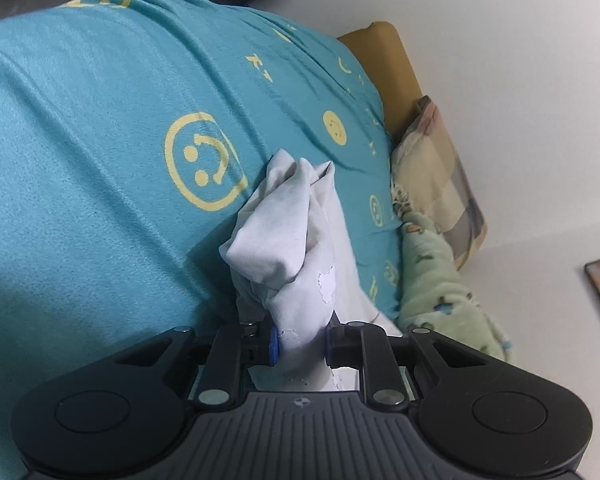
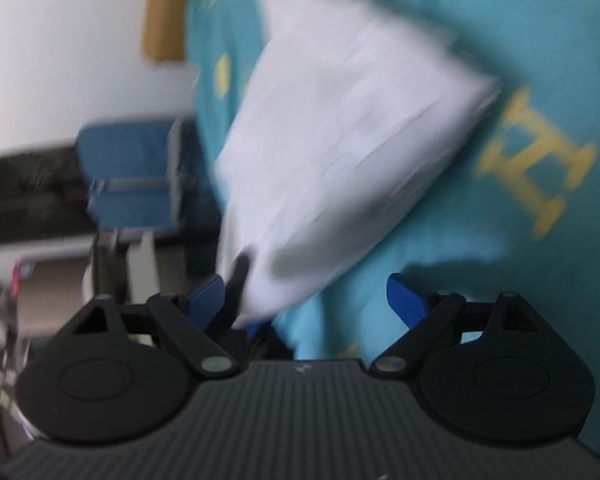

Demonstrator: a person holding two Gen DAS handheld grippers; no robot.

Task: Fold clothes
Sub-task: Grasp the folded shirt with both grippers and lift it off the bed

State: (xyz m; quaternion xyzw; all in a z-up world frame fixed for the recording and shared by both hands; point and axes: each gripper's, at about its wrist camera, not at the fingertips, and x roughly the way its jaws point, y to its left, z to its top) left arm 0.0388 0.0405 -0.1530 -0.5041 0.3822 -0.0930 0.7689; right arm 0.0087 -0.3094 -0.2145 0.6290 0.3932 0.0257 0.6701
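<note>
Left wrist view: your left gripper (image 1: 302, 344) is clamped on a bunched end of the white garment (image 1: 284, 236) over the teal bed cover (image 1: 80, 120). Right gripper (image 2: 306, 300) fingers spread wide, holding nothing. Garment looks partly folded; flattening and final folds remain.

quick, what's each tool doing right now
left tool: closed on the bunched white garment.
right tool: open, holding nothing; the white garment's edge lies by its left finger.
</note>
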